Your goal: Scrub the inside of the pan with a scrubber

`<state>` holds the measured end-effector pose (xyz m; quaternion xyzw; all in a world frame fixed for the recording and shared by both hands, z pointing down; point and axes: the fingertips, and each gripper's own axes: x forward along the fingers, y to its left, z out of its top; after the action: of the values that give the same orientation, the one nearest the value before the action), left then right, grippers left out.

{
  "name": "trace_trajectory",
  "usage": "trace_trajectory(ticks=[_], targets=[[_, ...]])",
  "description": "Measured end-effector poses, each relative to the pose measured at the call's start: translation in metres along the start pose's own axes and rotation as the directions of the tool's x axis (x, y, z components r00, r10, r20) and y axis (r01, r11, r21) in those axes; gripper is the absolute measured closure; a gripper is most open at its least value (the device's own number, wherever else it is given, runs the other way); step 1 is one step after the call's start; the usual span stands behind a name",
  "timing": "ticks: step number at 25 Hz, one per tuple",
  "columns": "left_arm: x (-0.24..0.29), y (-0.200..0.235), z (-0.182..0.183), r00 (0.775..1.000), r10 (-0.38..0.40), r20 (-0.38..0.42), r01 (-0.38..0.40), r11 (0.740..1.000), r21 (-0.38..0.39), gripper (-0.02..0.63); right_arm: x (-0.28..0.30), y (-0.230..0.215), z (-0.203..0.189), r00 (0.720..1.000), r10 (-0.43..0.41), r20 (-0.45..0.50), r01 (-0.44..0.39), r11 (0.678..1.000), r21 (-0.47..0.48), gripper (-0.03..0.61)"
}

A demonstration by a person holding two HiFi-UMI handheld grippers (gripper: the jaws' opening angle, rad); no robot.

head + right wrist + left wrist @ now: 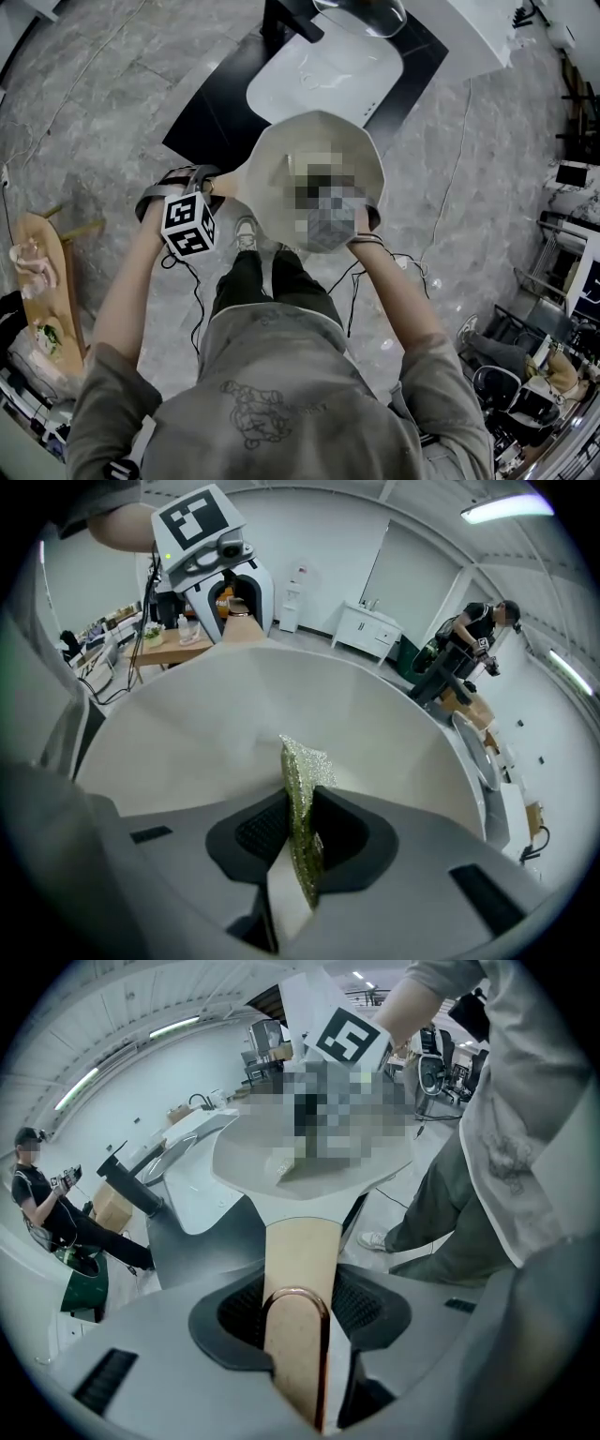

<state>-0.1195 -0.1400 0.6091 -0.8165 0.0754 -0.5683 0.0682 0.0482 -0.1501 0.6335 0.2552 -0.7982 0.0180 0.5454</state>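
Note:
I hold a cream pan in the air above the floor, tilted toward me. My left gripper is shut on its beige handle, which carries a copper hanging ring. My right gripper is shut on a green glittery scrubber that stands upright between the jaws. Its tip is just over the pan's inner wall; I cannot tell whether it touches. In the head view the right gripper sits inside the pan, mostly hidden. The left gripper shows beyond the pan's far rim in the right gripper view.
A white basin set in a black counter lies ahead on the marble floor. A wooden table with items stands at the left. A cable trails at the right. Other people stand off in the room.

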Motion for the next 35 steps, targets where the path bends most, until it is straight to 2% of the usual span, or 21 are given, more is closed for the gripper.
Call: trace_trajectory(ticks=[7, 11, 16, 21, 23, 26, 28, 30, 32, 33, 35], targets=[[0.000, -0.001, 0.000, 1.000, 0.008, -0.004, -0.008, 1.000, 0.001, 0.420, -0.016, 0.038, -0.010, 0.983, 0.175, -0.054, -0.177, 0.984, -0.025, 0.500], [0.000, 0.000, -0.001, 1.000, 0.010, -0.006, -0.010, 1.000, -0.002, 0.420, -0.028, 0.058, -0.013, 0.948, 0.308, -0.077, -0.306, 0.951, 0.046, 0.502], [0.000, -0.001, -0.001, 1.000, 0.013, -0.008, -0.013, 1.000, -0.005, 0.420, -0.041, 0.082, -0.019, 0.881, 0.465, -0.090, -0.446, 0.879, 0.169, 0.502], [0.001, -0.002, -0.003, 1.000, 0.015, -0.009, -0.015, 1.000, -0.012, 0.420, -0.057, 0.106, -0.019, 0.808, 0.585, -0.071, -0.561, 0.800, 0.215, 0.502], [0.001, -0.003, -0.003, 1.000, 0.017, -0.010, -0.017, 1.000, -0.015, 0.420, -0.066, 0.111, -0.012, 0.777, 0.628, -0.027, -0.607, 0.760, 0.232, 0.502], [0.001, -0.003, -0.003, 1.000, 0.017, -0.011, -0.018, 1.000, -0.017, 0.420, -0.085, 0.114, 0.008, 0.721, 0.688, 0.078, -0.681, 0.684, 0.261, 0.502], [0.001, -0.003, -0.003, 1.000, 0.016, -0.011, -0.017, 1.000, -0.018, 0.420, -0.098, 0.110, 0.023, 0.697, 0.700, 0.154, -0.711, 0.649, 0.271, 0.502], [0.001, -0.004, -0.003, 1.000, 0.015, -0.010, -0.015, 1.000, -0.018, 0.420, -0.108, 0.097, 0.039, 0.704, 0.669, 0.238, -0.710, 0.651, 0.269, 0.502], [0.002, -0.005, -0.002, 1.000, 0.014, -0.010, -0.014, 1.000, -0.019, 0.420, -0.114, 0.076, 0.053, 0.733, 0.603, 0.314, -0.677, 0.687, 0.263, 0.502], [0.002, -0.005, -0.002, 1.000, 0.013, -0.009, -0.013, 1.000, -0.019, 0.420, -0.115, 0.064, 0.060, 0.754, 0.562, 0.339, -0.649, 0.717, 0.255, 0.502], [0.002, -0.004, -0.002, 1.000, 0.011, -0.009, -0.011, 1.000, -0.019, 0.420, -0.117, 0.038, 0.069, 0.810, 0.469, 0.353, -0.557, 0.802, 0.214, 0.502]])
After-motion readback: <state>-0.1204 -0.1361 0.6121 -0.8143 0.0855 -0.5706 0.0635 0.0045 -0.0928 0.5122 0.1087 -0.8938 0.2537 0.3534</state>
